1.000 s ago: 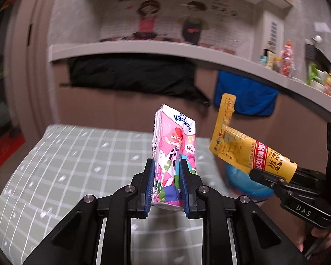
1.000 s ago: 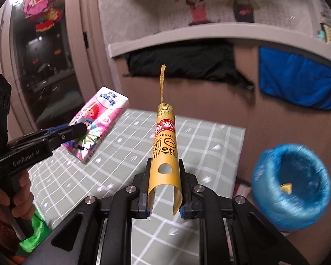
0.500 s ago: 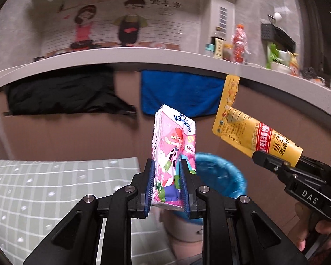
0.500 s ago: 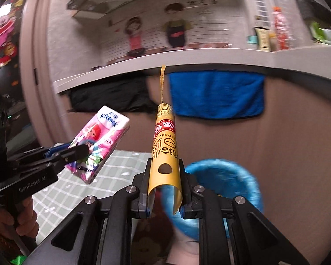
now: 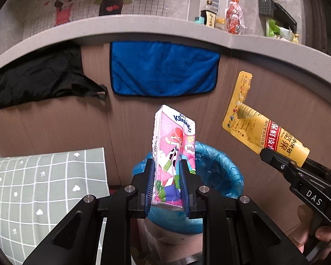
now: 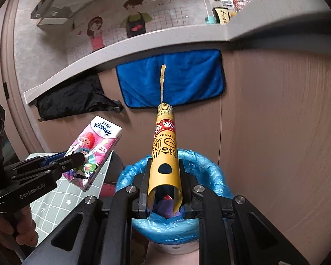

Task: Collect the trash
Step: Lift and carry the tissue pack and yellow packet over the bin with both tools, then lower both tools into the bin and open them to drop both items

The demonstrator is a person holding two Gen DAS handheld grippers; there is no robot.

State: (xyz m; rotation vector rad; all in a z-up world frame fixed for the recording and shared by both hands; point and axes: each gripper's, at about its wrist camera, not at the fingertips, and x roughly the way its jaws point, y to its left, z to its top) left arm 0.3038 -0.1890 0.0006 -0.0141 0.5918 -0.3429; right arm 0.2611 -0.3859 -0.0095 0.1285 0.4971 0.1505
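My left gripper [image 5: 166, 165] is shut on a pink Kleenex tissue pack [image 5: 175, 148] and holds it upright over the near rim of a bin lined with a blue bag [image 5: 222, 172]. My right gripper [image 6: 164, 165] is shut on a yellow snack wrapper [image 6: 164, 152], held above the same bin [image 6: 211, 176]. The wrapper also shows at the right of the left wrist view [image 5: 264, 132], and the tissue pack at the left of the right wrist view [image 6: 92, 152]. Some trash lies inside the bin.
A table with a grey-green checked cloth [image 5: 39, 185] stands left of the bin. Behind is a brown panel wall with a blue towel [image 5: 163, 68] and a black cloth [image 5: 39, 77] hanging under a grey counter [image 5: 143, 25] that carries bottles.
Both grippers have swung right from over the checked table to over the blue-lined bin, each still holding its item. The bin now sits directly below both.
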